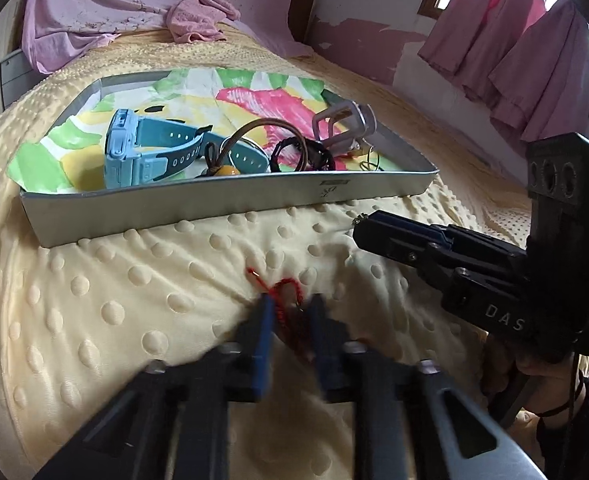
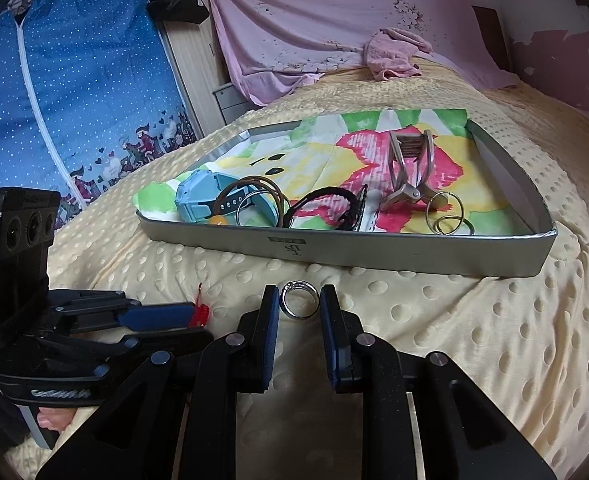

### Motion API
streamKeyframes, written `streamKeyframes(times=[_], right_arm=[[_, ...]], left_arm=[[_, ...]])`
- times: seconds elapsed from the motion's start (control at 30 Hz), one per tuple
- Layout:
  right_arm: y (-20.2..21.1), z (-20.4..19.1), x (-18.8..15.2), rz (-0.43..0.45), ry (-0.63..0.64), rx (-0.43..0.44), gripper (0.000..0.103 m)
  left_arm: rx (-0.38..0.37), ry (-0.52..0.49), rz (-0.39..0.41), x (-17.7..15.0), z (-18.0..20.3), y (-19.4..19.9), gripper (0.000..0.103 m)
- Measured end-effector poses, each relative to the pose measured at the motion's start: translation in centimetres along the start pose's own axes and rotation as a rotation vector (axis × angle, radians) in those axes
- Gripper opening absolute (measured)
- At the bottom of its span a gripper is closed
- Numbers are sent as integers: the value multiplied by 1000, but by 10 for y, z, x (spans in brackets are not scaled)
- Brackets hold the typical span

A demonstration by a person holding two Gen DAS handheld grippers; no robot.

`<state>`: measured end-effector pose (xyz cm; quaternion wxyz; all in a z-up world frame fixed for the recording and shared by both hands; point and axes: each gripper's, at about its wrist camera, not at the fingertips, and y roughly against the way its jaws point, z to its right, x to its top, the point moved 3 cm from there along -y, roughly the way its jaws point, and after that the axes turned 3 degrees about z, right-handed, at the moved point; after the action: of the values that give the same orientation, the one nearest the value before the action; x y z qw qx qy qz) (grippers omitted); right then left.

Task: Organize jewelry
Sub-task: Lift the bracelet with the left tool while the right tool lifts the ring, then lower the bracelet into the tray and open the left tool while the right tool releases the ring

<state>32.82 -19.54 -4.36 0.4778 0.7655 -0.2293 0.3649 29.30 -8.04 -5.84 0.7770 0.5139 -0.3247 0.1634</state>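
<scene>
1. Looking down along two grippers at a yellow bumpy bed (image 1: pixel 94 300).
2. Holding the left gripper (image 1: pixel 292 304) low over the bed, tips nearly on the cover.
3. Keeping its fingers a little apart, with a thin gap and no squeeze on anything.
4. Finding a red cord (image 2: pixel 201 314) right at the tips of those fingers, with part of it lying in the gap between them and a loop poking out in front.
5. Holding the right gripper (image 2: pixel 299 290) just to the right of the left one, also pointing down at the bed.
6. Pinching a small silver ring (image 2: pixel 299 314) between the right fingers, close to their tips, with a pad on each side of it.
7. Cannot tell if the ring is off the bed or resting on it.
8. Seeing a grey tray (image 1: pixel 214 204) just past both sets of fingers, flat on the bed, with bright flower paper inside.
9. In the tray, ahead and to the left of the left fingers: a blue watch (image 1: pixel 126 148) lying on its side.
10. Straight ahead of the right fingers, near the front wall of the tray: a black band (image 2: pixel 326 191).
11. Further in, ahead and to the right of the right fingers: a pale hair clip (image 2: pixel 408 168).
12. Behind the left fingers, low on the handle: part of a hand (image 2: pixel 50 420).
</scene>
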Motion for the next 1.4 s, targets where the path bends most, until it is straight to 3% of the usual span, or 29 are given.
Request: streamKeyframes(times=[0.43,0.87,1.17,1.4], right_arm=[[5,1,-1,23,-1,4,18],[26,4,19,156,10,-7,18],[23,28,48,200,15,-74,18],[-3,54,52,137,-45,-90,18]], left_arm=[[93,-102,136,8,22,38,10],[84,-28,256,44,14,57,10],[68,40,321,98,5,36,10],[71,105,239,115,-6,-13,10]])
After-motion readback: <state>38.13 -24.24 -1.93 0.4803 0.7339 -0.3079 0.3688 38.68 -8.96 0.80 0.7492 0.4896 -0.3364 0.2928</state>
